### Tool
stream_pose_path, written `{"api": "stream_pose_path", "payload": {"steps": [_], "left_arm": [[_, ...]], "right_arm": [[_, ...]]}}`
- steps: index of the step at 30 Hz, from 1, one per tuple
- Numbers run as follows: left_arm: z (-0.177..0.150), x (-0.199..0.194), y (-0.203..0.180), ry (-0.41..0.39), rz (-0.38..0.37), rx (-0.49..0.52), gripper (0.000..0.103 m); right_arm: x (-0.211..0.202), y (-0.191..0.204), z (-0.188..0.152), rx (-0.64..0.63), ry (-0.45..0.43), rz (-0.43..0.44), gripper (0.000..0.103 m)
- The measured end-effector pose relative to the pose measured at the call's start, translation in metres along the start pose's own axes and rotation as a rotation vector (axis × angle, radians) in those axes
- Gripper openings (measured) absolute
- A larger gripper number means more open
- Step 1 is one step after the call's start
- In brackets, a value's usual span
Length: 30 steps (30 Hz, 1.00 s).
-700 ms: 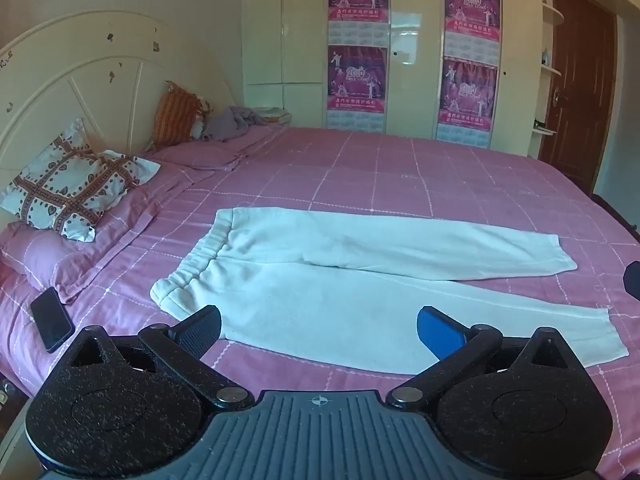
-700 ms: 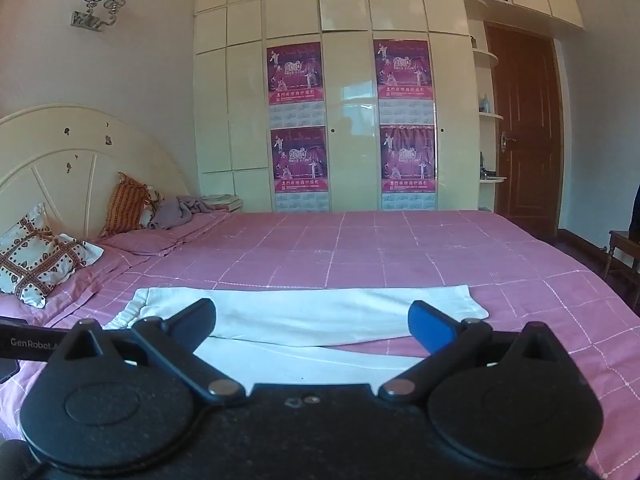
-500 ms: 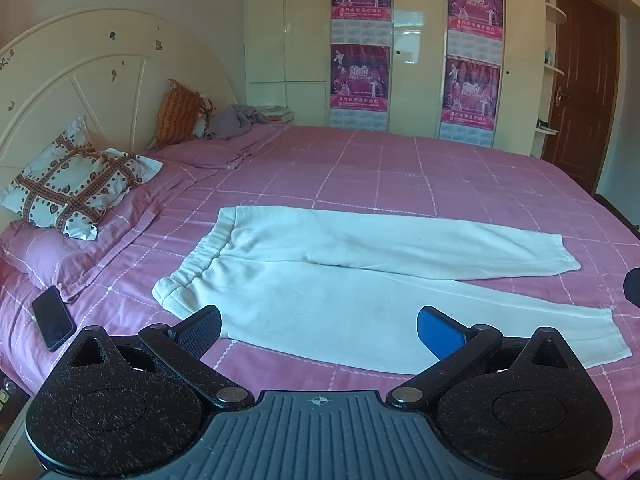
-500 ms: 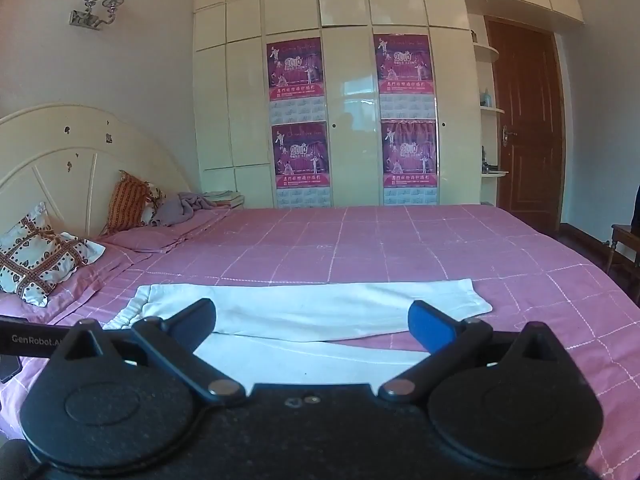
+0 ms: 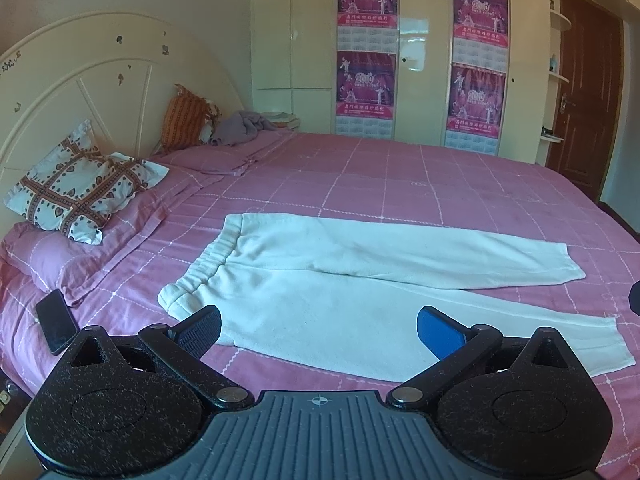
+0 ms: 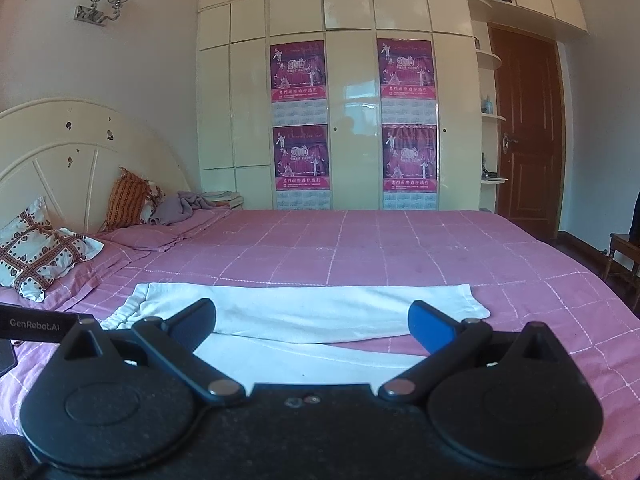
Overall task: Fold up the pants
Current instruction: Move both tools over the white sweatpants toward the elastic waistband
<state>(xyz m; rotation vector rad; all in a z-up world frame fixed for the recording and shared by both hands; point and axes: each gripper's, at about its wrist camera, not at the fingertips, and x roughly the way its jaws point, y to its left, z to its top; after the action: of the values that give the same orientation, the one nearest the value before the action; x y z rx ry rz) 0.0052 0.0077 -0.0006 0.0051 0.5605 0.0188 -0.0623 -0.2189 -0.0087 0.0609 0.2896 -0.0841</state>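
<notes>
Pants (image 5: 360, 300), white, lie flat and unfolded on the pink checked bedspread (image 5: 420, 176), waistband toward the pillows, both legs stretched out to the right and slightly parted.

Left gripper (image 5: 319, 330): jaws spread fully wide, nothing between them. It hangs above the near leg of the pants, angled downward, with no contact seen. One finger pad is black, the other blue.

Right gripper (image 6: 312, 326): jaws likewise spread wide and empty, held lower and flatter over the near edge of the pants; contact with the cloth cannot be confirmed from this view.

Beyond the garment: a black phone (image 5: 56, 320) lies on the bedspread near the left edge, just beside a pink pillow (image 5: 60, 256). A patterned cushion (image 5: 80, 192) rests on that pillow against the cream headboard (image 5: 100, 80). An orange striped cushion (image 5: 186, 118) and a heap of grey cloth (image 5: 244, 126) sit further along.

Back wall: cream wardrobe (image 5: 420, 60) bearing four magenta posters; brown door (image 5: 584, 92) at right. Right wrist view also shows a wall lamp (image 6: 104, 0).
</notes>
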Motion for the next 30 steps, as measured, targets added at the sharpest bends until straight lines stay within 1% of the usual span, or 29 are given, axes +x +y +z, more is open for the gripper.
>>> {"api": "stream_pose_path", "payload": {"steps": [6,9,10,11,12,14,16,17,23,26,30], "left_arm": [[-0.002,-0.003,-0.003,-0.036,-0.002,0.024,0.103],[-0.003,-0.004,-0.007,-0.036,-0.009,0.043,0.103],[-0.004,-0.005,-0.008,-0.047,-0.011,0.049,0.103],[-0.004,-0.006,-0.009,-0.05,-0.015,0.054,0.103],[-0.004,-0.006,-0.01,-0.051,-0.017,0.057,0.103],[-0.004,-0.007,-0.01,-0.045,-0.021,0.06,0.103],[-0.004,-0.009,-0.011,-0.058,-0.021,0.065,0.103],[-0.004,-0.009,-0.009,-0.041,-0.031,0.05,0.103],[-0.003,-0.008,-0.012,-0.046,-0.006,0.093,0.103],[-0.003,-0.005,-0.011,-0.028,-0.007,0.095,0.103],[-0.003,0.0,-0.011,-0.016,-0.009,0.095,0.103]], "right_arm": [[0.002,-0.002,-0.002,-0.009,-0.019,-0.014,0.103],[0.005,0.0,-0.003,-0.007,-0.035,-0.005,0.103],[0.006,0.001,-0.002,-0.004,-0.048,-0.002,0.103],[0.006,0.002,-0.002,-0.006,-0.048,-0.003,0.103],[0.005,0.005,0.0,-0.015,-0.01,-0.015,0.103],[0.005,0.004,-0.001,-0.019,-0.016,-0.018,0.103],[0.006,0.004,-0.001,-0.02,-0.022,-0.016,0.103],[0.007,0.004,-0.003,-0.034,-0.025,-0.022,0.103],[0.008,0.005,-0.005,-0.04,-0.003,-0.03,0.103],[0.008,0.006,-0.007,-0.065,-0.006,-0.036,0.103],[0.011,0.006,-0.006,-0.051,0.004,-0.032,0.103]]}}
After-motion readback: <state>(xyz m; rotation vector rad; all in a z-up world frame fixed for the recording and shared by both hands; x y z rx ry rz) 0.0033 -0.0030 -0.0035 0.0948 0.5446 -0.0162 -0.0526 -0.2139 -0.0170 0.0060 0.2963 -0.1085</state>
